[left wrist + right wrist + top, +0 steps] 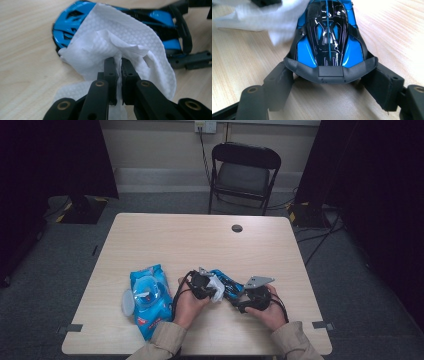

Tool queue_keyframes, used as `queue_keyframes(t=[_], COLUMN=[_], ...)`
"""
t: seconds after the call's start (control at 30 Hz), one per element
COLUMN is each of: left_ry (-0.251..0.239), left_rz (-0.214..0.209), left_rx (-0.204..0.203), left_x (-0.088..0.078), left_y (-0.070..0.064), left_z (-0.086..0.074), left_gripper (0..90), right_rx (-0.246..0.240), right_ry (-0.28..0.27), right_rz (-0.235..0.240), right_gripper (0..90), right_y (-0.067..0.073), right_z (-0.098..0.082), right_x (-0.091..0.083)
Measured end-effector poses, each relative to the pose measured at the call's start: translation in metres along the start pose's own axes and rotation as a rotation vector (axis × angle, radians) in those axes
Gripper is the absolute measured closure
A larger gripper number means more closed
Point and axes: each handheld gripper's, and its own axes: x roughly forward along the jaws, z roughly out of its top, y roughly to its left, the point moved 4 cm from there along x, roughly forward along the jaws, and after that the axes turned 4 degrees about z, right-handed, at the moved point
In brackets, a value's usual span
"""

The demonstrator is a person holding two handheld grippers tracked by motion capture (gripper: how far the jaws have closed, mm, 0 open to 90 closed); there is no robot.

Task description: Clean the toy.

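Jaws of the left gripper pinch a white wipe nearly shut, so it can rub the blue toy car. Right gripper spreads wide around the car's tail, steadying it near the desk's front edge. An opened wipe pack lies left.
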Motion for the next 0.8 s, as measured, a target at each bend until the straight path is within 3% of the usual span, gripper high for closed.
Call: queue_keyframes(t=[0.13, 0.17, 0.37, 0.7, 0.8], left_ry=[-0.013, -0.013, -0.016, -0.026, -0.028], left_rz=[-0.002, -0.021, -0.045, -0.058, -0.067], left_rx=[0.006, 0.004, 0.04, 0.039, 0.034], left_x=[0.002, 0.003, 0.005, 0.004, 0.004], left_y=[-0.005, -0.009, -0.026, -0.027, -0.027], left_z=[-0.003, -0.003, -0.004, -0.006, -0.007], left_gripper=[84.8, 84.8, 84.9, 84.9, 84.9], right_rx=[0.0, 0.0, 0.001, -0.002, 0.001], right_ry=[-0.001, 0.0, 0.0, 0.005, 0.0], right_rz=[-0.001, 0.0, 0.0, 0.003, 0.01], right_gripper=[25.7, 25.7, 25.8, 23.7, 20.8], right_y=[0.0, 0.0, 0.0, -0.001, -0.002], right_z=[0.0, 0.0, 0.0, 0.0, 0.005], right_x=[0.0, 0.0, 0.0, 0.0, -0.011])
